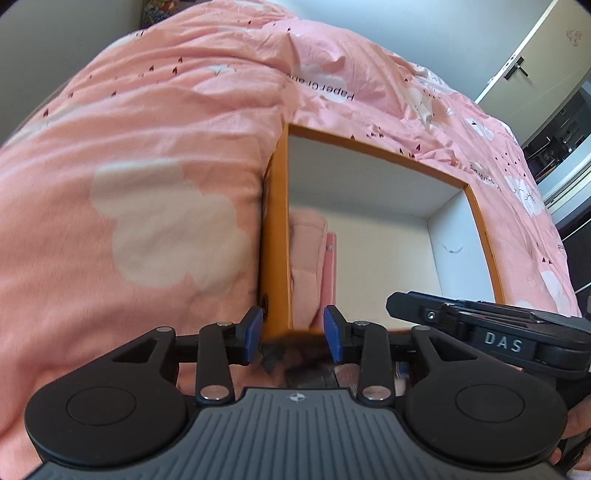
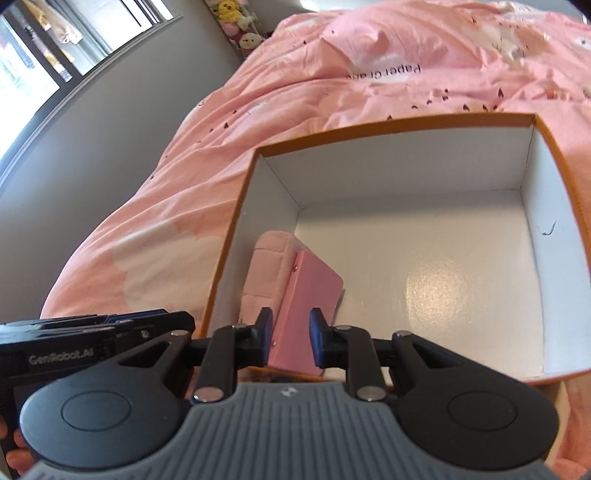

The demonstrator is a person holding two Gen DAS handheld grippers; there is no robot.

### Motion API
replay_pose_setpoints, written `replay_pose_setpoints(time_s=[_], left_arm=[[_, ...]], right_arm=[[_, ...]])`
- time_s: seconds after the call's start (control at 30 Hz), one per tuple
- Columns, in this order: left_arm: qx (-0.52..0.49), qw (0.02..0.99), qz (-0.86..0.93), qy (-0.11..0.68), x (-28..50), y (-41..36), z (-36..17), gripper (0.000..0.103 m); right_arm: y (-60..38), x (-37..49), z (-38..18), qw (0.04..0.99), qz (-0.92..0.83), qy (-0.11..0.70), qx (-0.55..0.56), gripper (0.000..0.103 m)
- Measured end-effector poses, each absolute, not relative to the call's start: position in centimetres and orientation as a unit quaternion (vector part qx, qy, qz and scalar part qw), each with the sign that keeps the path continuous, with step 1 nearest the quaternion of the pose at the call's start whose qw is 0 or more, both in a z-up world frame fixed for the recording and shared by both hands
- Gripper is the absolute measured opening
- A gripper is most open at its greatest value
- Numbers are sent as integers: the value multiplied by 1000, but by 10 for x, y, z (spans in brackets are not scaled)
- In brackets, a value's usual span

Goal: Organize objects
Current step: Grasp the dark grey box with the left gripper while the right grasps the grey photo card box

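An orange box (image 1: 275, 236) with a white inside sits on a pink bed; it also shows in the right wrist view (image 2: 369, 129). Inside, against its left wall, stand a pale pink quilted item (image 2: 264, 266) and a flat pink case (image 2: 308, 299). My right gripper (image 2: 290, 341) is shut on the near edge of the pink case, inside the box. My left gripper (image 1: 293, 334) straddles the box's near left corner with its blue pads (image 1: 334, 332) apart from the wall. The quilted item (image 1: 306, 266) and case (image 1: 328, 273) show past that corner.
A pink duvet (image 1: 147, 166) with white clouds and "Paper Crane" print surrounds the box. A white door (image 1: 517, 70) stands at the far right. Plush toys (image 2: 240, 26) sit at the bed's head, beside a grey wall (image 2: 110, 129) and a window.
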State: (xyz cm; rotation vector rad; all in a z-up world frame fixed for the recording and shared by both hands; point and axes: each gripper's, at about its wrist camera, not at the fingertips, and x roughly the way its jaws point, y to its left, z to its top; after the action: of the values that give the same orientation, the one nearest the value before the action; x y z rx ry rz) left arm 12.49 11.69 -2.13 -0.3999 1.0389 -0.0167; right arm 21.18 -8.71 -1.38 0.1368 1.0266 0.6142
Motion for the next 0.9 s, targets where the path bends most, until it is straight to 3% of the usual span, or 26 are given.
replay_pose_setpoints(time_s=[0.27, 0.63, 0.9], left_arm=[[-232, 806, -14, 544, 110, 100, -67, 41], [-267, 790, -26, 552, 109, 92, -93, 55], [-283, 786, -37, 549, 112, 90, -95, 59]], right_arm=[[-96, 167, -19, 818, 292, 495, 13, 24], [-90, 138, -56, 793, 299, 530, -45, 25], [-84, 136, -63, 786, 305, 535, -55, 31]])
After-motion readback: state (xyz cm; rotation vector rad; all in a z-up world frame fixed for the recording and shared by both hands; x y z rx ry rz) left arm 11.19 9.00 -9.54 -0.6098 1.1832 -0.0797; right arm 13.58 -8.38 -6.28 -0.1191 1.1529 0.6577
